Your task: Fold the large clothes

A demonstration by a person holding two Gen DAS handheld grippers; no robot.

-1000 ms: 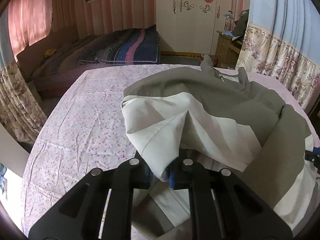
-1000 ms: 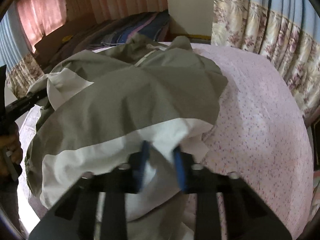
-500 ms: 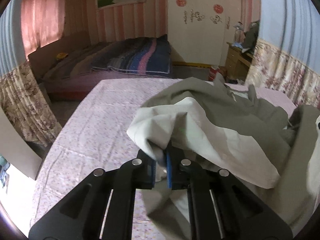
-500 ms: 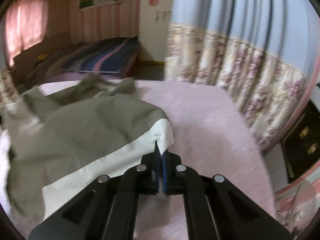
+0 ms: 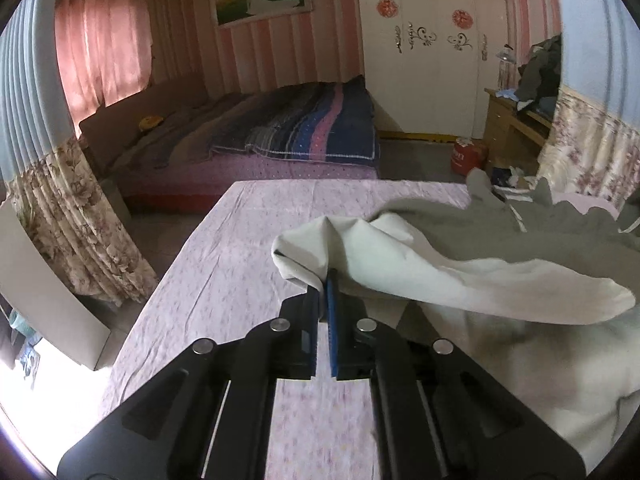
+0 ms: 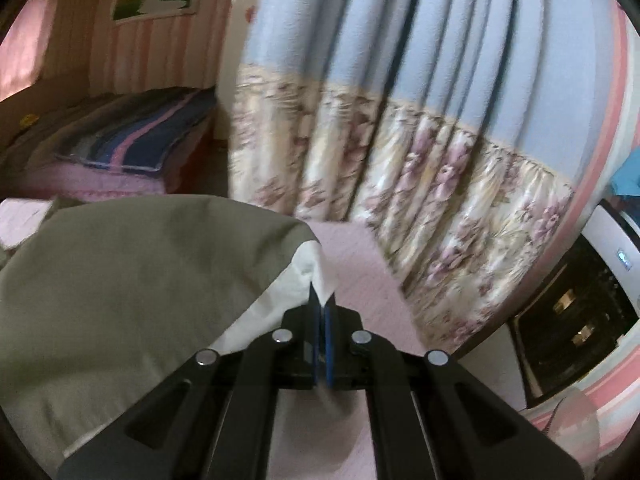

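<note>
A large olive-grey and cream garment (image 5: pixel 500 248) lies bunched on a table covered with a pink floral cloth (image 5: pixel 248 256). My left gripper (image 5: pixel 327 280) is shut on a cream corner of the garment and holds it lifted above the cloth. In the right wrist view my right gripper (image 6: pixel 322 300) is shut on another cream corner of the garment (image 6: pixel 132 280), which stretches away to the left, pulled taut and raised.
A bed with a striped blanket (image 5: pixel 304 128) stands beyond the table. A white wardrobe (image 5: pixel 424 48) and a wooden desk (image 5: pixel 512 128) are at the back right. A blue and floral curtain (image 6: pixel 420 168) hangs close to the right gripper, with a dark cabinet (image 6: pixel 576 320) beside it.
Both grippers closed fully on cream corners and lifted them. They moved apart, the left one leftward, the right one rightward towards the curtain, stretching the garment between them.
</note>
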